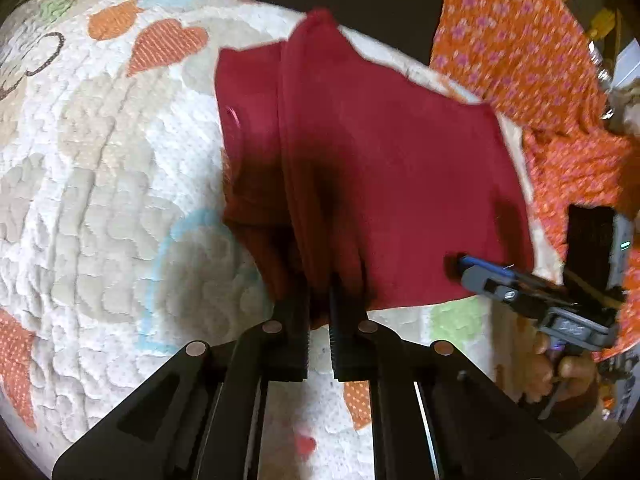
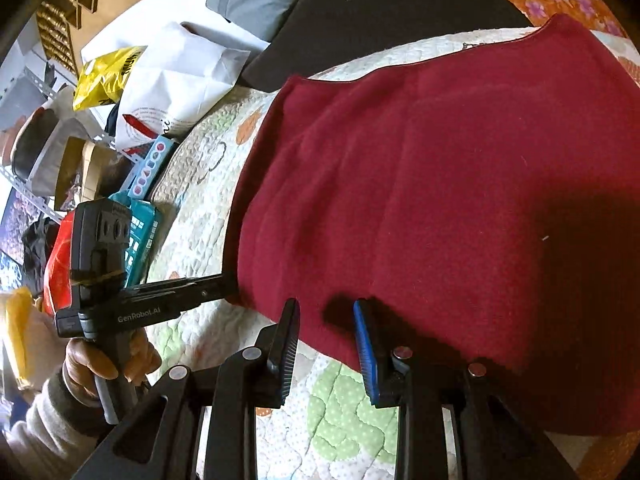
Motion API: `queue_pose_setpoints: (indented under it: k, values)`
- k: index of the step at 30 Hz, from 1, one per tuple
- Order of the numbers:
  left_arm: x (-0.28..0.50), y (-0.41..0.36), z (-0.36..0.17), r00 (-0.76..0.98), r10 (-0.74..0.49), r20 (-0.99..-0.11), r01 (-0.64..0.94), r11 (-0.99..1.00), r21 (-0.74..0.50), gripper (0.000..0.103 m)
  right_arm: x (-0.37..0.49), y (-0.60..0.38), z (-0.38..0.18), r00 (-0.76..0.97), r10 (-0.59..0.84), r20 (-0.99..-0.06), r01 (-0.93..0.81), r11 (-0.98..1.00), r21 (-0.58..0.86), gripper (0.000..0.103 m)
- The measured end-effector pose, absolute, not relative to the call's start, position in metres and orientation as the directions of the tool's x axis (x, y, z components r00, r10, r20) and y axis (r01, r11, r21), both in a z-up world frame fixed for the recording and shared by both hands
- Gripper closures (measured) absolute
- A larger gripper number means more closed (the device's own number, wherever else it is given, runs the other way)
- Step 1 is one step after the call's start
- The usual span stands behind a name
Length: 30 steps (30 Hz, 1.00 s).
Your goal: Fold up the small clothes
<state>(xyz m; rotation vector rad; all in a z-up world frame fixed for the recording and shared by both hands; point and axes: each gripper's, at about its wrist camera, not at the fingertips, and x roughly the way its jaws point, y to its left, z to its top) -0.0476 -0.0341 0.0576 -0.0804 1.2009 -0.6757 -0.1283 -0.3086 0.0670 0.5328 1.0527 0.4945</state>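
My left tongs [image 1: 320, 300] pinch the red garment's [image 1: 380, 168] bunched near edge on the quilt [image 1: 100, 184], tips buried in cloth. My right tongs [image 2: 326, 320] stand parted over its hem, gripping nothing; bare quilt lies left.

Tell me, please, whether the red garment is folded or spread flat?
Folded: the red garment shows doubled layers, with stacked edges running to the left gripper.

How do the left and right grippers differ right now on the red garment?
The left gripper is shut on a bunched edge of the red garment; the right gripper has its jaws apart at the garment's near edge, not pinching it. The left fingers look all black; the right has a blue pad. Both point down at the quilt, each held by a hand.
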Motion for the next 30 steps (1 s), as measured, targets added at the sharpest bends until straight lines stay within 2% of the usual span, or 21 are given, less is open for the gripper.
queue_pose_setpoints:
  k: [4, 11, 19, 20, 22, 27, 30]
  values:
    - [-0.046, -0.012, 0.062, 0.217, -0.541, -0.812, 0.412, 0.805, -0.427, 0.097, -0.131, -0.309, 0.071, 0.413, 0.614, -0.672, -0.132, 0.771, 0.623, 0.077]
    - [-0.054, -0.007, 0.045, 0.175, -0.487, -0.856, 0.407, 0.827, -0.388, 0.097, -0.129, -0.311, 0.080, 0.433, 0.594, -0.678, -0.143, 0.788, 0.599, 0.076]
    - [-0.046, 0.000, 0.058, 0.231, -0.471, -0.851, 0.360, 0.854, -0.375, 0.095, -0.064, -0.273, 0.105, 0.489, 0.556, -0.672, -0.187, 0.820, 0.542, 0.074]
    - [-0.045, -0.001, 0.059, 0.243, -0.450, -0.859, 0.361, 0.864, -0.351, 0.094, -0.053, -0.267, 0.105, 0.493, 0.550, -0.675, -0.191, 0.825, 0.532, 0.074]
    - [-0.043, 0.000, 0.059, 0.255, -0.429, -0.867, 0.362, 0.873, -0.326, 0.080, -0.031, -0.252, 0.102, 0.495, 0.530, -0.688, -0.199, 0.841, 0.504, 0.074]
    - [-0.033, 0.002, 0.057, 0.253, -0.432, -0.866, 0.322, 0.881, -0.346, 0.057, 0.011, -0.220, 0.088, 0.512, 0.464, -0.723, -0.214, 0.884, 0.415, 0.074]
    - [-0.029, -0.003, 0.054, 0.260, -0.401, -0.878, 0.319, 0.894, -0.314, 0.057, 0.033, -0.201, 0.075, 0.505, 0.418, -0.755, -0.220, 0.908, 0.356, 0.074]
